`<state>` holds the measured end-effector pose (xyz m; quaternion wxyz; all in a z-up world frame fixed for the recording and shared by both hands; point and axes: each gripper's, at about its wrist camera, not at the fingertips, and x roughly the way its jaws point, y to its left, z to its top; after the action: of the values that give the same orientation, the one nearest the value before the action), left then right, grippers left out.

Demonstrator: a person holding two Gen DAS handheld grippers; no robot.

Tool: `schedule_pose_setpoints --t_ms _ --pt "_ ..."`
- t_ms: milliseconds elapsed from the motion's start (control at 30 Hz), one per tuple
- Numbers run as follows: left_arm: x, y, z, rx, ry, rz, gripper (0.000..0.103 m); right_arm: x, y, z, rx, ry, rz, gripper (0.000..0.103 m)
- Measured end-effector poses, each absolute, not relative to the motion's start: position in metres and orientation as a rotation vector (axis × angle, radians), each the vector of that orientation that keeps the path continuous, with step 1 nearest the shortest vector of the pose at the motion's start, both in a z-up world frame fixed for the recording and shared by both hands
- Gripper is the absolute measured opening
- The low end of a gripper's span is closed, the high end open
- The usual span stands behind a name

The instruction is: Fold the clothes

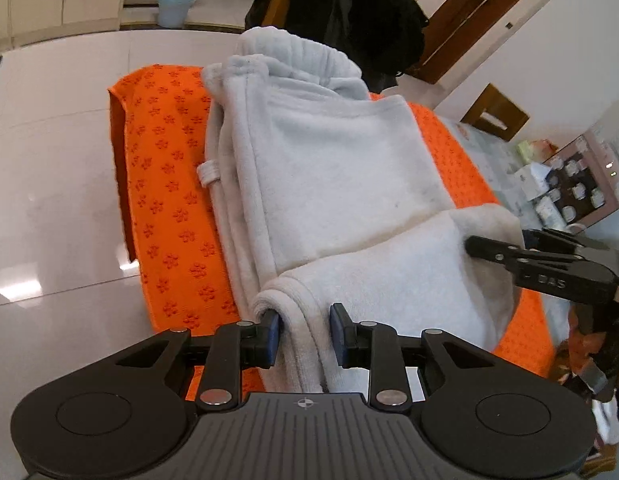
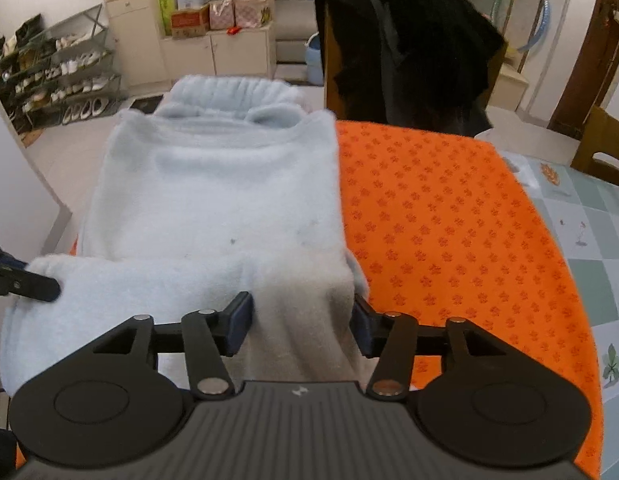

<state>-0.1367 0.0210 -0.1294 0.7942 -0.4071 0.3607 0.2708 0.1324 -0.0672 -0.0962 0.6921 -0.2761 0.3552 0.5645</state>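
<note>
**Pale fleece garment held at its near edge by both grippers**

A pale blue-grey fleece garment [image 1: 333, 168] lies folded lengthwise on an orange mat [image 1: 169, 208], filling the centre of both views, its ribbed band [image 2: 233, 92] at the far end in the upper middle of the frame. The near edge is rolled over toward the cameras. The left gripper [image 1: 305, 334] has a thick fold of that edge between its blue pads, which press the fabric from both sides. The right gripper [image 2: 303, 328] straddles a wider bunch of the same edge, its pads against the cloth. In the left wrist view the right gripper's finger enters from the right edge, touching the roll. The mat covers a table with a patterned cloth [image 2: 589, 216] at the right. A dark garment [image 2: 405, 40] hangs over a chair at upper centre.
</note>
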Motion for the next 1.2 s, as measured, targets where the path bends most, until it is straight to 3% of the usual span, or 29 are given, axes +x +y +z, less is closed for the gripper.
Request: schedule_pose_setpoints --t_ms 267,333,400,633,1000,1200 --pt "-0.151 0.025 -0.125 -0.934 0.732 0.498 0.032 0.111 -0.098 -0.056 -0.567 0.599 1.23 0.055" --pt "-0.159 0.02 -0.119 -0.908 0.724 0.467 0.042 0.108 -0.1 -0.058 -0.519 0.589 1.269 0.035" --pt "-0.169 0.011 -0.11 -0.848 0.73 0.464 0.047 0.108 -0.095 -0.07 -0.515 0.606 1.27 0.032" --pt "-0.179 -0.018 -0.078 -0.566 0.683 0.419 0.048 0.129 -0.077 -0.122 -0.452 0.723 1.176 0.034" --pt "-0.12 0.002 -0.116 -0.608 0.823 0.398 0.047 0.126 -0.087 -0.093 -0.449 0.698 1.202 0.035" --pt "-0.12 -0.001 -0.119 -0.614 0.799 0.444 0.049 0.127 -0.118 -0.07 -0.421 0.676 1.258 0.035"
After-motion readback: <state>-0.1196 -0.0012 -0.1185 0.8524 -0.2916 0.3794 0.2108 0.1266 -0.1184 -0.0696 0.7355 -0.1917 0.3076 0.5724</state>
